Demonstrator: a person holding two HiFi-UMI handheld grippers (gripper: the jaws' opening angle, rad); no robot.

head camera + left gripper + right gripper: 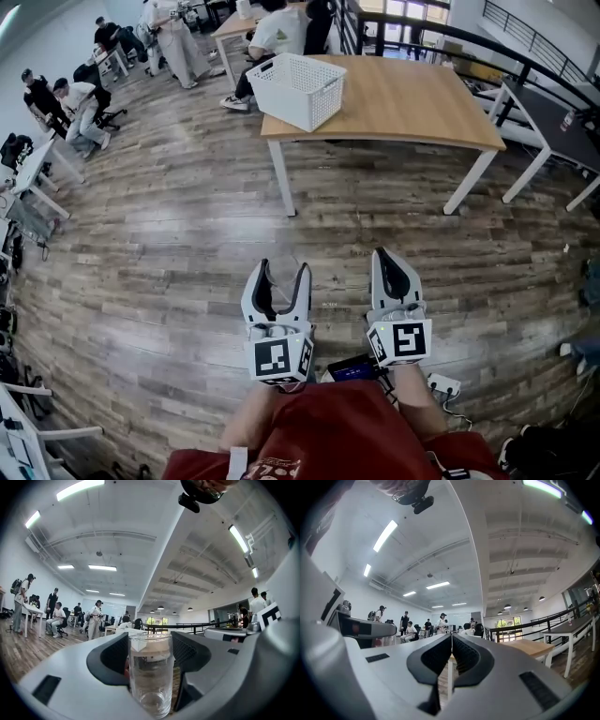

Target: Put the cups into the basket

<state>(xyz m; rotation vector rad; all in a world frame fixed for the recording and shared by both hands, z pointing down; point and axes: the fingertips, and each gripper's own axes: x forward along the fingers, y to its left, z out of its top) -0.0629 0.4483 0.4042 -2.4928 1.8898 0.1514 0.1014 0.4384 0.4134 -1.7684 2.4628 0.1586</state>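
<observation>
Far left: several people (70,101) sit and stand around small white desks (37,173), well apart from the one holding the grippers.
Floor: wood planks (150,272) stretch under everything.
Left gripper: the left gripper (277,274) points level, out over the floor towards the table, its jaws standing wide apart and clamped on a cup.
Cup: a clear glass cup (150,677) stands upright between the left gripper's pads, held off the floor, rim on top. It looks empty.
Left marker cube: the black and white cube (281,357) sits at the back of the left gripper, just ahead of the wearer's red shirt (347,436).
Basket: a white slotted basket (292,101) rests on the near left corner of the table, open side up. It is well apart from both grippers, and from here I cannot see what lies inside.
Right gripper: the right gripper (382,255) is beside the left one, tipped a touch upward, jaws pressed together with nothing between them.
Right marker cube: its cube (401,341) sits level with the other one.
Table: a light wooden table (422,103) on white legs stands across the open floor.
Far right: a darker table (561,131) with white legs stands beside a black railing (525,66).
</observation>
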